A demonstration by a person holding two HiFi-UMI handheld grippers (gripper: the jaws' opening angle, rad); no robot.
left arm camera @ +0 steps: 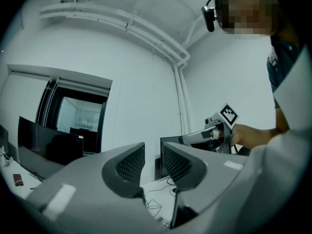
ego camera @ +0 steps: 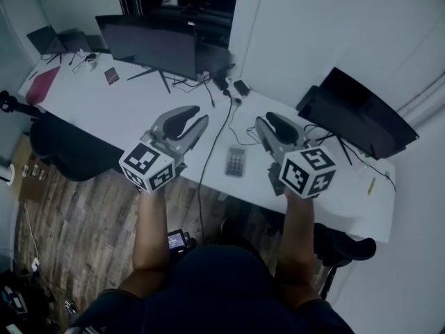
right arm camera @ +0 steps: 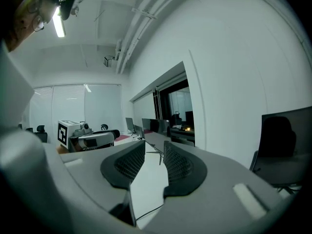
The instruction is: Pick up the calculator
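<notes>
Head view, desk: a long white desk (ego camera: 132, 110) runs across the room, with a wooden floor (ego camera: 90, 214) in front of it.
Head view, calculator: the calculator (ego camera: 236, 161) lies flat on the desk near its front edge, between the two tongs and touching neither.
Head view, left tongs: the left tongs (ego camera: 193, 122) are held over the desk, left of the calculator, and carry nothing.
Head view, right tongs: the right tongs (ego camera: 267, 125) are held over the desk just right of the calculator, also carrying nothing.
Head view, other things: a dark monitor (ego camera: 149, 44) stands at the back. A second monitor (ego camera: 361, 113) is at the right end. A black cable (ego camera: 215, 141) trails down the desk just left of the calculator.
Left gripper view, left tongs: the two jaws stand slightly apart. The narrow gap holds only air, with desk and cables far below.
Left gripper view, beyond: the right tongs and the hand (left arm camera: 248, 135) holding them show against the white wall.
Right gripper view, right tongs: the jaws are parted by a narrow gap with nothing in it, and bare desk shows beyond.
</notes>
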